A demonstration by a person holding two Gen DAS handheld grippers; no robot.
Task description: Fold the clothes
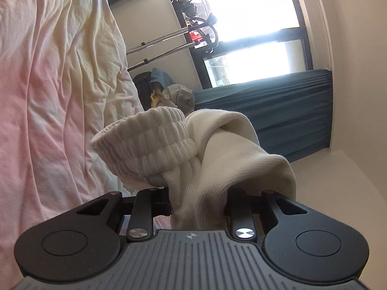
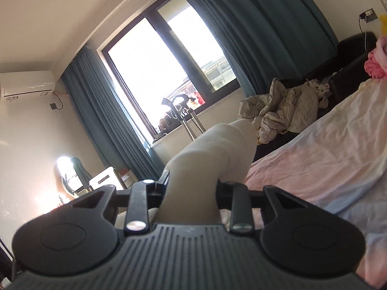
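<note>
My left gripper (image 1: 197,203) is shut on a white ribbed sock (image 1: 183,149), whose cuff bulges out to the left and whose smooth foot part drapes over to the right; the fingertips are hidden by the cloth. My right gripper (image 2: 191,191) is shut on a white sock (image 2: 212,149) that stands up between the jaws and hides the fingertips. Both are held in the air beside the bed with its pale pink and white sheet (image 1: 55,84), which also shows in the right wrist view (image 2: 314,159).
A window (image 2: 164,65) with teal curtains (image 2: 261,24) is ahead. A heap of grey crumpled clothes (image 2: 285,106) lies on a dark seat by the bed. A pink garment (image 2: 375,62) lies at the far right. An air conditioner (image 2: 26,82) hangs on the left wall.
</note>
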